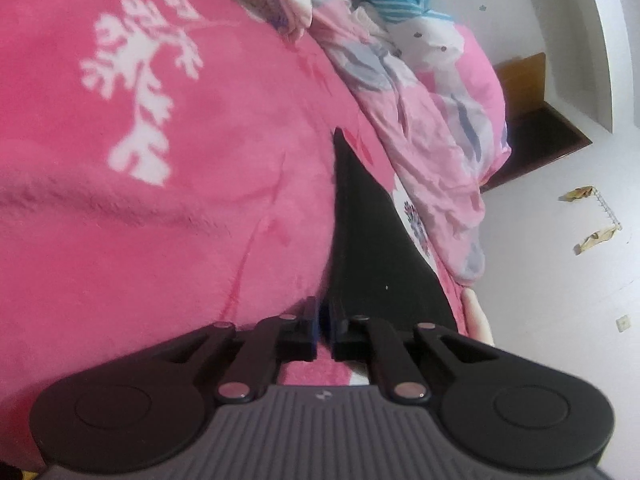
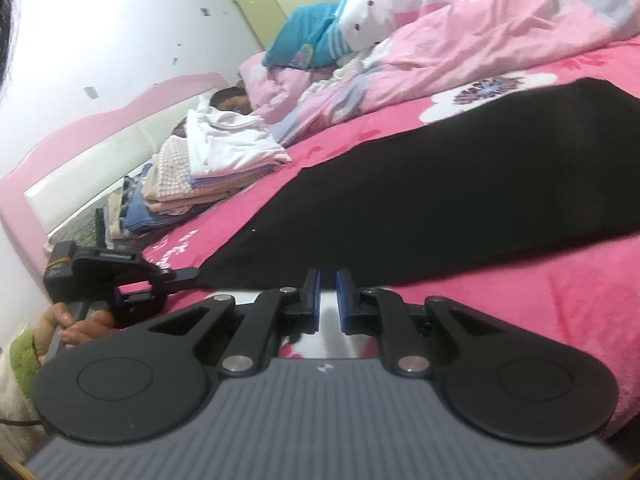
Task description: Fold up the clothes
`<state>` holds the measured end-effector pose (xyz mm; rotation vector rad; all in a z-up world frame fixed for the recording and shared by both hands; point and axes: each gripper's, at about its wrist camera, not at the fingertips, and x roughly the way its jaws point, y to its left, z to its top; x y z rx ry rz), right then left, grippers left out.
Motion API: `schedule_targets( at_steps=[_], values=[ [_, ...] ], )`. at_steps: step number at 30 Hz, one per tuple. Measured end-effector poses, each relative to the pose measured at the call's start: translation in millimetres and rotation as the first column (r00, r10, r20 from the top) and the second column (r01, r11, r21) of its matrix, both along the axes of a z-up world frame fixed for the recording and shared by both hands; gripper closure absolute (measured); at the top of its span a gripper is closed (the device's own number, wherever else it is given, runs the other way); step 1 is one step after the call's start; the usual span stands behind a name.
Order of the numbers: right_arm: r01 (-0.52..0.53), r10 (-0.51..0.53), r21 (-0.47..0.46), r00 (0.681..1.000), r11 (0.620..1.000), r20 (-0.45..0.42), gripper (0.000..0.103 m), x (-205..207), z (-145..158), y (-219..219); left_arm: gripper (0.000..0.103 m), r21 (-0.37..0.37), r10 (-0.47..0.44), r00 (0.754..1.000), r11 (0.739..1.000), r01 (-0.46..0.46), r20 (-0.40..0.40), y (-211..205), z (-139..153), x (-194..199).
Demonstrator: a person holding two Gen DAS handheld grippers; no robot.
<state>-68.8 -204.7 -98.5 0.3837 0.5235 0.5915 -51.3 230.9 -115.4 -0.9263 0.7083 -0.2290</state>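
Observation:
A black garment lies flat on the pink fleece blanket that covers the bed. In the right wrist view my right gripper is at the garment's near edge, shut on that hem. To its left, my left gripper pinches the garment's near-left corner, with a hand behind it. In the left wrist view the black garment runs away from my left gripper in a long narrow wedge, and the fingers are shut on its end.
A stack of folded clothes stands by the pink headboard. A rumpled pink quilt and a blue pillow lie beyond the garment. The bed's edge and a white floor with paper scraps show on the right.

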Motion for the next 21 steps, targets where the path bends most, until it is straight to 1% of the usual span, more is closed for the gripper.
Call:
schedule_targets(
  at_steps=[2,4,5,7,10,12,13,15,16,17,19,21],
  values=[
    [0.009,-0.009,-0.006,1.0,1.0,0.01,0.094,1,1,0,0.088,0.09,0.006,0.999,0.996,-0.009,0.043,-5,12,-7],
    [0.014,-0.013,-0.021,1.0,1.0,0.026,0.094,2,4,1,0.088,0.183,-0.022,0.995,0.983,0.003,0.101,-15,28,-14],
    [0.015,-0.014,-0.037,0.999,0.999,0.036,0.094,3,5,4,0.087,0.235,-0.05,0.99,0.972,0.017,0.133,-23,35,-16],
    [0.018,-0.014,-0.076,0.998,0.997,0.056,0.094,7,6,10,0.085,0.339,-0.12,0.976,0.939,0.051,0.184,-43,48,-16],
    [0.031,-0.021,-0.131,0.997,0.991,0.08,0.094,14,8,22,0.085,0.457,-0.225,0.95,0.883,0.106,0.215,-74,57,-8],
    [0.047,-0.031,-0.165,0.995,0.985,0.096,0.094,19,9,30,0.084,0.527,-0.284,0.934,0.839,0.134,0.215,-94,56,-1],
    [0.054,-0.037,-0.178,0.995,0.983,0.096,0.094,21,8,32,0.084,0.562,-0.303,0.931,0.815,0.141,0.205,-102,53,2],
    [0.066,-0.05,-0.199,0.995,0.978,0.085,0.094,25,4,34,0.084,0.608,-0.305,0.941,0.778,0.156,0.149,-110,43,4],
    [0.072,-0.057,-0.209,0.995,0.975,0.079,0.095,27,2,35,0.087,0.612,-0.299,0.945,0.774,0.161,0.129,-109,38,3],
    [0.075,-0.06,-0.212,0.995,0.974,0.076,0.095,26,0,34,0.089,0.596,-0.291,0.948,0.787,0.161,0.128,-104,35,0],
    [0.073,-0.06,-0.209,0.996,0.975,0.072,0.095,19,-3,28,0.089,0.567,-0.277,0.953,0.808,0.16,0.125,-96,30,-6],
    [0.073,-0.06,-0.209,0.996,0.975,0.071,0.095,10,-4,22,0.089,0.554,-0.269,0.955,0.817,0.158,0.125,-89,30,-13]
  ],
)
